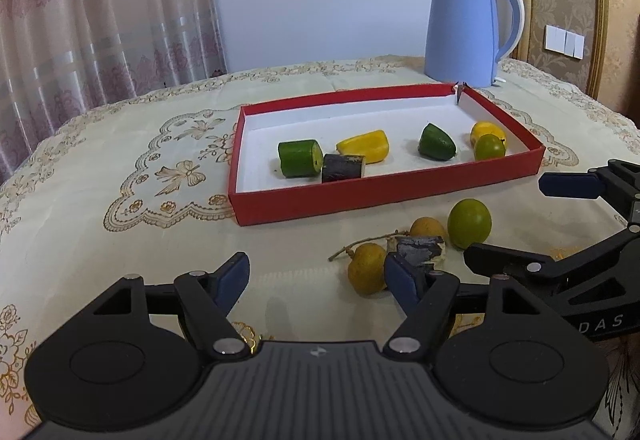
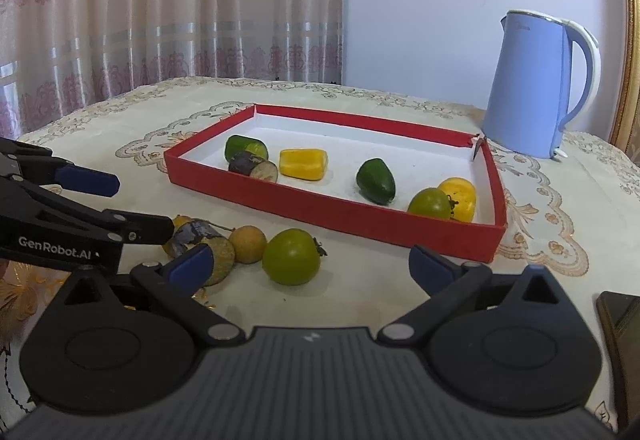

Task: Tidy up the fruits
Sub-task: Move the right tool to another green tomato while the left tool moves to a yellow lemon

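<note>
While my right hand-held gripper point(image 2: 310, 266) hangs spread and empty, the green tomato point(image 2: 291, 256) lies on the bench point(image 2: 384, 280) outside the red tray point(image 2: 336, 213), just ahead between its jaws and nearer it than my left, also spread.

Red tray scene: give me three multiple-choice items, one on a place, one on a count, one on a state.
1. Where does the loose green tomato lie?
A. in the red tray
B. on the tablecloth in front of the tray
C. beside the kettle

2. How many pieces lie in the tray?
A. four
B. six
C. eight

3. How is the right hand-held gripper?
A. shut on a tomato
B. open, holding nothing
C. shut and empty

Answers: 1 B, it sits outside the near wall; 2 B, six pieces show on the white floor; 3 B, its fingers stand wide apart with no pad on the tomato.
</note>
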